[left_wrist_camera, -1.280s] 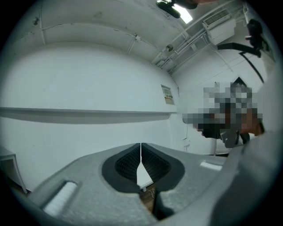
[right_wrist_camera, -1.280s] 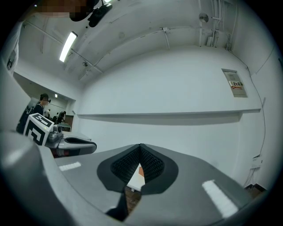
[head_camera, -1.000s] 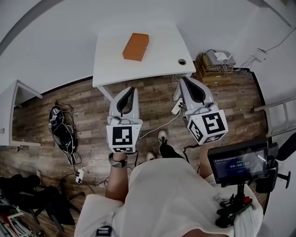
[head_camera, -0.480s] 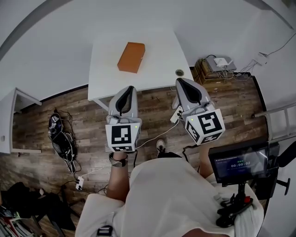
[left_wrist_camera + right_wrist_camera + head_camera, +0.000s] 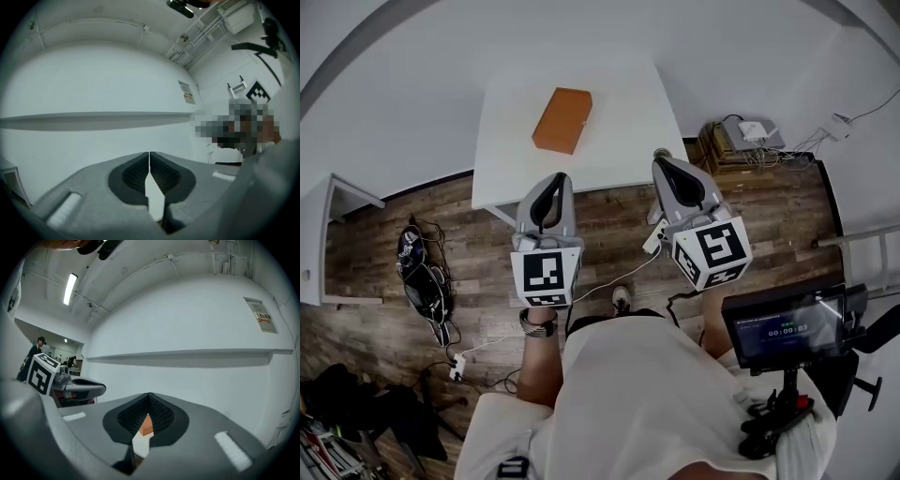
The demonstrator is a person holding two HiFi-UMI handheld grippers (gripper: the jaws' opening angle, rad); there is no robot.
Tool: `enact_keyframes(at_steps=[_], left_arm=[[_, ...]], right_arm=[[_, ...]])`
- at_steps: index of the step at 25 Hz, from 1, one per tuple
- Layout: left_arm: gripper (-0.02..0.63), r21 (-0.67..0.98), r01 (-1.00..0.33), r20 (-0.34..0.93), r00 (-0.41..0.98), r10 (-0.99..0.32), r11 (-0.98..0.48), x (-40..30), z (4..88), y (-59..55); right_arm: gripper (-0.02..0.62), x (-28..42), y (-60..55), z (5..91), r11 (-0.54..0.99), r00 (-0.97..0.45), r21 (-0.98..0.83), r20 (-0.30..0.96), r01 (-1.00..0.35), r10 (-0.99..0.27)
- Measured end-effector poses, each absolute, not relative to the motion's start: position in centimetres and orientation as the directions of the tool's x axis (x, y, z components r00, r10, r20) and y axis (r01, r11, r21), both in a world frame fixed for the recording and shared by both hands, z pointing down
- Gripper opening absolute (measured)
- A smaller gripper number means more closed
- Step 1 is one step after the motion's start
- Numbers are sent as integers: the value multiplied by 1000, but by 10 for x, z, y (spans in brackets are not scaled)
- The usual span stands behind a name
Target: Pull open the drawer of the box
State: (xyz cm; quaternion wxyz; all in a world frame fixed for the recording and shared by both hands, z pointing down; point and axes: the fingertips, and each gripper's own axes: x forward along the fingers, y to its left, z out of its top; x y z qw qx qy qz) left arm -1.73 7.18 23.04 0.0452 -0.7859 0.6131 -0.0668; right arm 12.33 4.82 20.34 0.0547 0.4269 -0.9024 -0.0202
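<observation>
Wood floor (image 5: 609,220), white worktop (image 5: 623,141) against pale wall. Orange box (image 5: 562,120) flat on worktop, left of centre, untouched. Left gripper (image 5: 553,180) and right gripper (image 5: 662,159) raised near worktop's front edge, both apart from box. Both pairs of jaws closed tip to tip, nothing between.

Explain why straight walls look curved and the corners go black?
Head view: the wide lens bows the table and floor. Left gripper view: fisheye circle, black corners, the wall bulges like a dome. Right gripper view: the shelf bends, and the ceiling lamp glares.
</observation>
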Motion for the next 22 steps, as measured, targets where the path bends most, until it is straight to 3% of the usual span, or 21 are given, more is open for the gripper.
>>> enact_keyframes(at_steps=[9, 14, 22], left_arm=[[6, -164, -959, 85, 222, -971, -233, -8, 239, 53], [6, -133, -963, 131, 219, -967, -236, -32, 267, -19], [6, -136, -961, 116, 227, -967, -242, -36, 268, -35]], right_arm=[[2, 126, 22, 217, 663, -654, 63, 118, -746, -747], [2, 100, -49, 244, 677, -664, 24, 168, -736, -728], [2, 101, -63, 242, 664, -649, 49, 169, -746, -741]])
